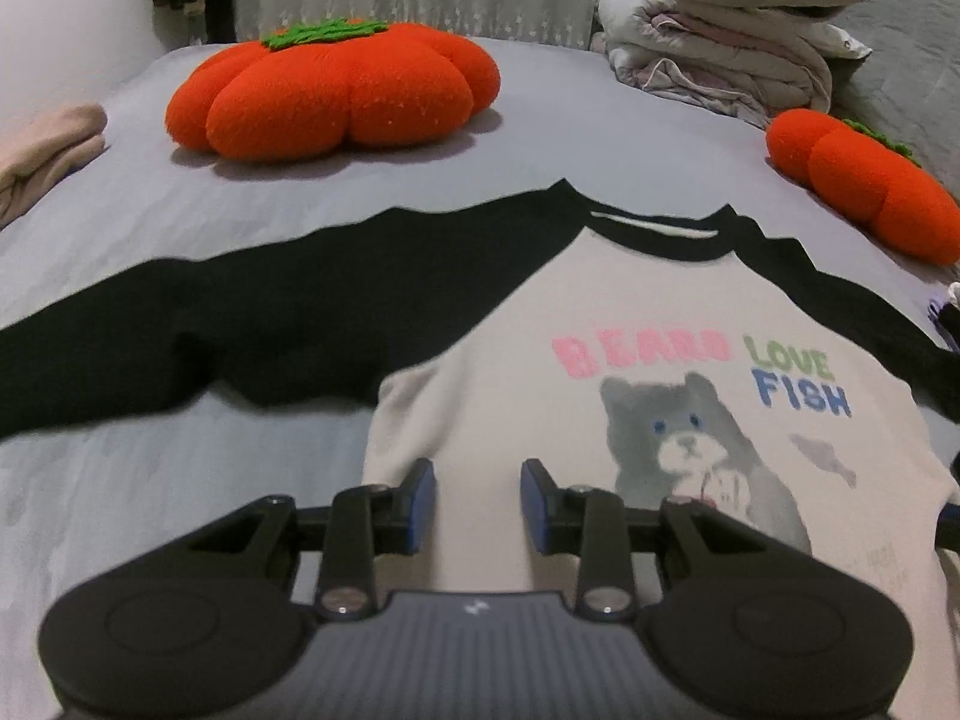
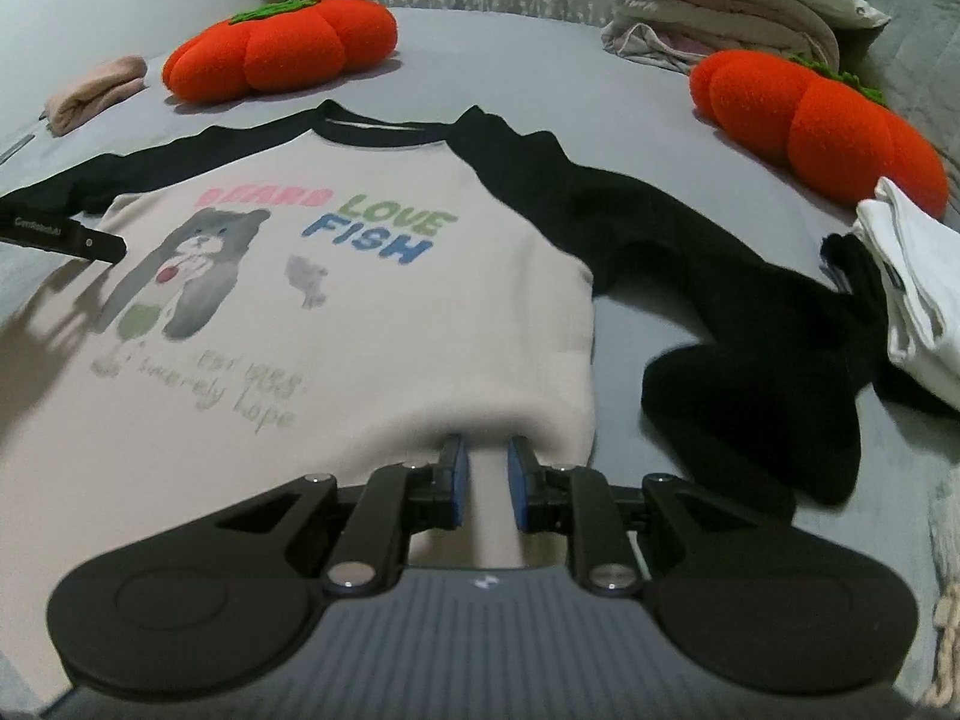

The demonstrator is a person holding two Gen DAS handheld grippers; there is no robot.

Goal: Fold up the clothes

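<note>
A cream sweatshirt (image 1: 510, 324) with black raglan sleeves and a bear print lies face up on the grey-blue bed (image 1: 120, 510), collar pointing away. My left gripper (image 1: 477, 474) is open just above its lower left part, with the cloth showing in the wide gap between the fingers. The left sleeve (image 1: 240, 312) stretches out to the left. In the right wrist view the sweatshirt (image 2: 360, 330) spreads ahead. My right gripper (image 2: 487, 450) is shut on the bunched hem near the lower right corner. The right sleeve (image 2: 720, 312) trails crumpled to the right.
Two orange tomato-shaped cushions (image 1: 336, 90) (image 1: 864, 180) sit beyond the collar. A stack of folded bedding (image 1: 720, 48) stands at the back right and a beige folded garment (image 1: 48, 144) lies at the left. Folded white clothes (image 2: 918, 288) lie beside the right sleeve.
</note>
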